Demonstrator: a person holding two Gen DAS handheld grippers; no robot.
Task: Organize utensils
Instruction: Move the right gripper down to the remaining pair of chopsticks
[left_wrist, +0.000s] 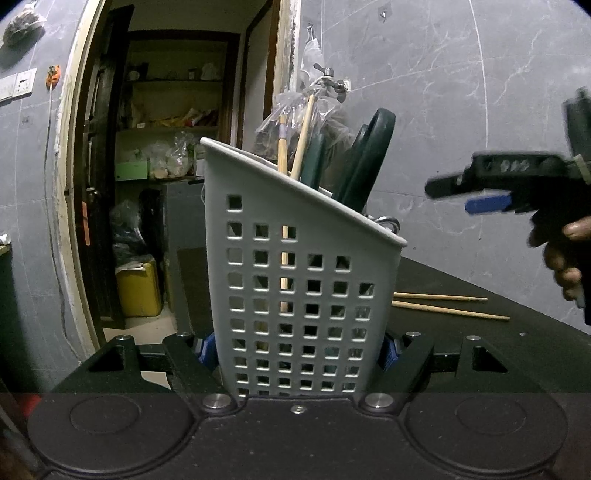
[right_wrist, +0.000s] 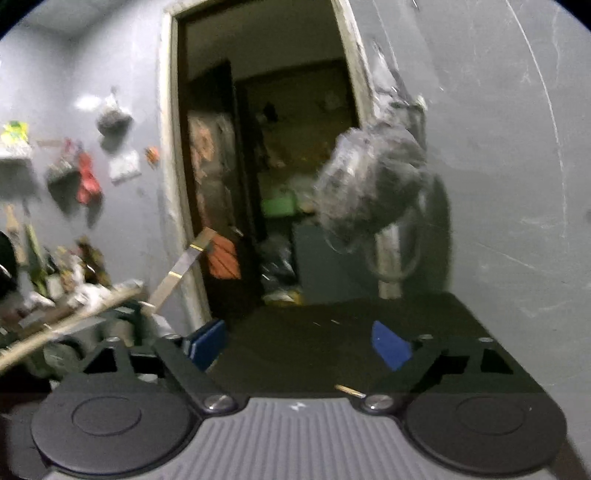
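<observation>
My left gripper (left_wrist: 298, 350) is shut on a white perforated utensil holder (left_wrist: 295, 266) standing on the dark table (left_wrist: 480, 350). The holder contains wooden chopsticks (left_wrist: 282, 147), dark green utensils (left_wrist: 369, 158) and something metal at its low side. Two more wooden chopsticks (left_wrist: 447, 304) lie on the table to the holder's right. My right gripper (right_wrist: 299, 345) is open and empty above the table; it also shows in the left wrist view (left_wrist: 458, 194), to the right of the holder. A chopstick tip (right_wrist: 349, 390) shows just below its right finger.
A grey marble wall (left_wrist: 461, 92) stands behind the table, with a tap (left_wrist: 332, 83) and a hanging plastic bag (right_wrist: 369, 184). An open doorway (left_wrist: 166, 147) to a cluttered storeroom is at the left. More clutter and sticks (right_wrist: 70, 317) lie at the far left of the right wrist view.
</observation>
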